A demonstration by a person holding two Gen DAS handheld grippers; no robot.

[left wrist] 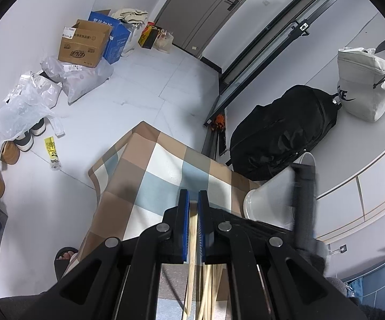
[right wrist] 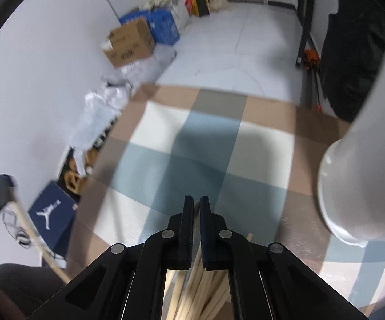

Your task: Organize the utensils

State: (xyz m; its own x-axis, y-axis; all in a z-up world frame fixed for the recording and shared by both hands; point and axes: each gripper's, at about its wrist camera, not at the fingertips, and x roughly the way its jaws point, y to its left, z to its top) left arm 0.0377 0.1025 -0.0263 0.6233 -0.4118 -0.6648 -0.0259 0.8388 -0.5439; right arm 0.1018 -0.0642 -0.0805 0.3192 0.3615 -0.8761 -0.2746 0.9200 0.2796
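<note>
Left wrist view: the left gripper [left wrist: 193, 200], with blue pads, is clenched on a single pale wooden chopstick [left wrist: 192, 229], which runs between the pads and down toward the camera. More chopsticks [left wrist: 208, 288] of the same kind lie in a loose bundle beneath the gripper body, on the desk [left wrist: 152, 165], which is covered by a checked cloth of tan, white and blue squares. A white cup [left wrist: 269, 197] lies tilted at the desk's right edge, and a dark, motion-blurred part of the other tool [left wrist: 305, 208] crosses in front of it. Beyond the desk, a black backpack [left wrist: 280, 138] and a white bag [left wrist: 365, 82] rest on a pale ledge, and cardboard boxes [left wrist: 84, 44] stand by the far wall. Right wrist view: the right gripper [right wrist: 197, 205] has its jaws drawn nearly together; a thin pale strip, possibly a chopstick, shows in the narrow gap, though whether it is gripped cannot be told. The chopstick bundle [right wrist: 200, 290] lies below it on the checked desk [right wrist: 261, 146], and the white cup [right wrist: 357, 186] looms large at the right.
</note>
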